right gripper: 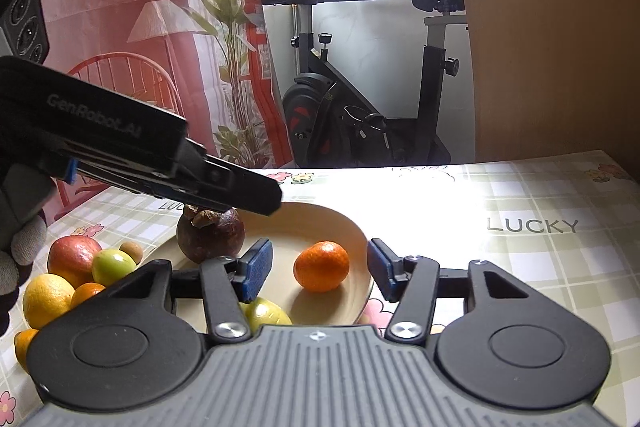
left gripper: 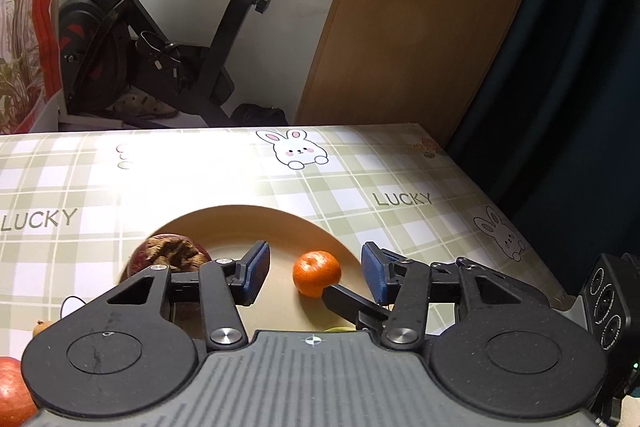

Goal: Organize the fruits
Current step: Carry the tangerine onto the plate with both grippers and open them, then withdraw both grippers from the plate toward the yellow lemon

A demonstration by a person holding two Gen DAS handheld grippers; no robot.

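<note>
A small orange lies on the beige plate, between and just ahead of the right gripper jaws, which stand apart. The left gripper jaws also gape, empty, the mangosteen just left. More fruit sits on the surface.

Mangosteen and tangerine crowd the plate; its far side looks free.

1. Table's covered in a green-and-white plaid cloth with bunny prints and "LUCKY" on it.
2. A round beige plate sits right on it.
3. Left of the plate, loose on the cloth: red apple, green apple, yellow lemon, small brown longan.
</note>
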